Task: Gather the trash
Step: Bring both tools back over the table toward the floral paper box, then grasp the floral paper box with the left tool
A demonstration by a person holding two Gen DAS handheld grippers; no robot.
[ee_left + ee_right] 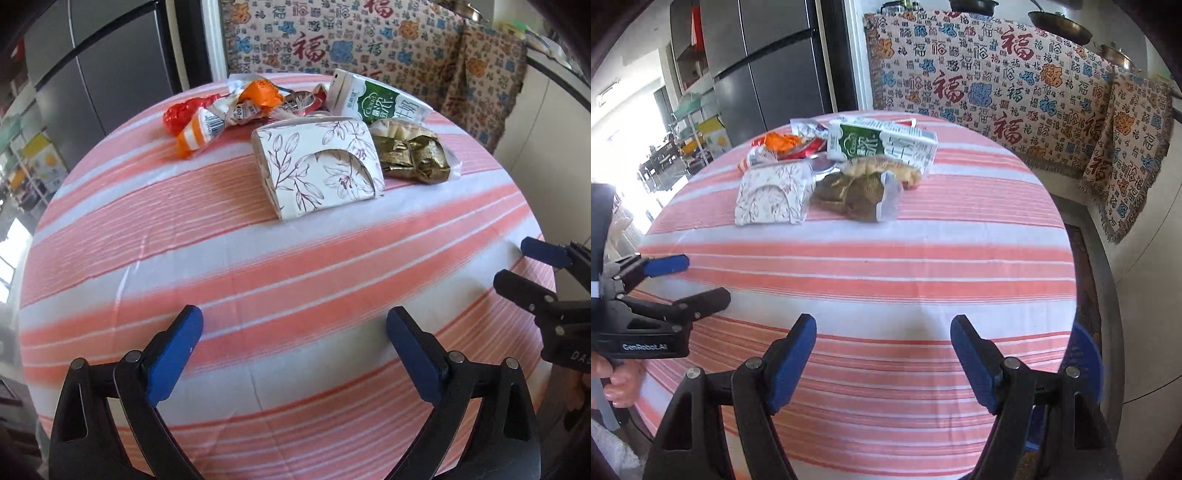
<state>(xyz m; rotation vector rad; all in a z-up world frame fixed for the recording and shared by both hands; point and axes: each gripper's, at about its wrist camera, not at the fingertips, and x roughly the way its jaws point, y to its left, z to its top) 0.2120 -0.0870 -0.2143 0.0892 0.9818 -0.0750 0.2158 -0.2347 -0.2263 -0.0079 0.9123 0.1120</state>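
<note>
Left claw point(294, 350): hanging over the near part of the tabletop point(258, 266), angled downward, jaws spread wide, gripping nothing.
Right claw point(883, 360): hovering alongside, tilted down at the cloth, jaws parted, empty.
Hand point(617, 384): wrapping the left tool's grip at the frame edge of the right wrist view.
Trash: sitting bunched at the far side of the tabletop, well apart from both claws.
Floral paper box point(317, 166): lying nearest.
Milk carton point(376, 99): lying behind the box.
Gold wrapper point(413, 157): touching the box's right side.
Orange wrappers point(221, 114): lying to the box's left.
</note>
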